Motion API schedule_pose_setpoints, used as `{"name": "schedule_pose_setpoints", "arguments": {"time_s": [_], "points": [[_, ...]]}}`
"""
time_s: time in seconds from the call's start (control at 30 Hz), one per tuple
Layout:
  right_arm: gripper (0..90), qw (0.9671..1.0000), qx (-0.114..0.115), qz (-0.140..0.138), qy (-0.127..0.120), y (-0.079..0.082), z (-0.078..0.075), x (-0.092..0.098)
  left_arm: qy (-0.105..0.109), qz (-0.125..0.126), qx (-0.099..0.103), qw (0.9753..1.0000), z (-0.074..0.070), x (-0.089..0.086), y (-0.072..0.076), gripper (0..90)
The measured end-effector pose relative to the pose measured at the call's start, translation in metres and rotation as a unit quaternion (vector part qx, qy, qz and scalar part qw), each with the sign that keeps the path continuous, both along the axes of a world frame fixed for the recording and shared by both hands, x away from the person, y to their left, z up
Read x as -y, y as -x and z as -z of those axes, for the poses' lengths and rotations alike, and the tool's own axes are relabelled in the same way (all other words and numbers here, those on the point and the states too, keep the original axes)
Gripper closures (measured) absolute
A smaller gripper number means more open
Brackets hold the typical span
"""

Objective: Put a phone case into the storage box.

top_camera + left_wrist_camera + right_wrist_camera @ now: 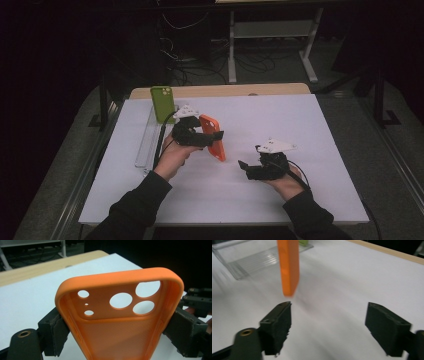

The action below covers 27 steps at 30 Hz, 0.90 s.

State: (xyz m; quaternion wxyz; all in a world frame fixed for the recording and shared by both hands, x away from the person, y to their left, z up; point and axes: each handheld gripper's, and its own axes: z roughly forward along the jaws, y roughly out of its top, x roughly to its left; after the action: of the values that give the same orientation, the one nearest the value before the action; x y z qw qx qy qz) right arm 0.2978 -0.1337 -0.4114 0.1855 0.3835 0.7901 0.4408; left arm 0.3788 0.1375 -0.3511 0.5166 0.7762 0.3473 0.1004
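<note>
Right now my left gripper [212, 137] has its fingers [53, 331] pressed against the two long edges of the orange case [120, 315], one pad on each side, so the hollow inner face and the camera cut-outs look back at me in the left gripper view. That side grip keeps the soft shell from folding and leaves its back and ends free. In the high view the case [214, 138] is held upright above the desk [300, 120], lifted clear of it near the middle-left. My right gripper [249, 169] sits low to the right, its fingers [277, 322] spread wide and holding nothing; in the right gripper view the narrow edge of the case [290, 267] hangs just above and ahead of them, which I read as lining up to take or steady it. Farther out, a green case [162, 102] stands in a clear rack [145, 145] along the desk's left side, probably where the orange one belongs.
</note>
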Motion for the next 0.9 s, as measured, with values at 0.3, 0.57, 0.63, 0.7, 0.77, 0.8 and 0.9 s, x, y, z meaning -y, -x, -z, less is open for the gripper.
{"name": "schedule_pose_setpoints", "arguments": {"time_s": [0.3,0.57,0.63,0.7,0.77,0.8,0.9], "points": [[0.0,0.9993,-0.021,-0.031,0.008,0.01,0.008,0.021,-0.015,-0.027,0.027,0.9992,-0.035,-0.022,-0.016,14.5],[0.0,0.9994,-0.026,-0.022,-0.002,0.022,0.018,0.045,-0.012,-0.063,0.034,0.9974,-0.051,-0.052,-0.031,14.7],[0.0,0.9995,-0.024,-0.022,0.002,0.025,0.02,0.048,-0.016,-0.073,0.038,0.9965,-0.053,-0.058,-0.034,14.8],[0.0,0.9994,-0.024,-0.023,0.005,0.026,0.021,0.049,-0.013,-0.086,0.042,0.9953,-0.055,-0.065,-0.037,14.8],[0.0,0.9995,-0.022,-0.022,0.004,0.027,0.022,0.051,-0.022,-0.102,0.047,0.9935,-0.056,-0.072,-0.04,14.9],[0.0,0.9995,-0.026,-0.02,0.004,0.028,0.022,0.051,-0.026,-0.11,0.052,0.9923,-0.057,-0.075,-0.042,14.9],[0.0,0.9994,-0.026,-0.021,0.006,0.028,0.023,0.052,-0.036,-0.141,0.06,0.9876,-0.056,-0.087,-0.049,14.9]]}}
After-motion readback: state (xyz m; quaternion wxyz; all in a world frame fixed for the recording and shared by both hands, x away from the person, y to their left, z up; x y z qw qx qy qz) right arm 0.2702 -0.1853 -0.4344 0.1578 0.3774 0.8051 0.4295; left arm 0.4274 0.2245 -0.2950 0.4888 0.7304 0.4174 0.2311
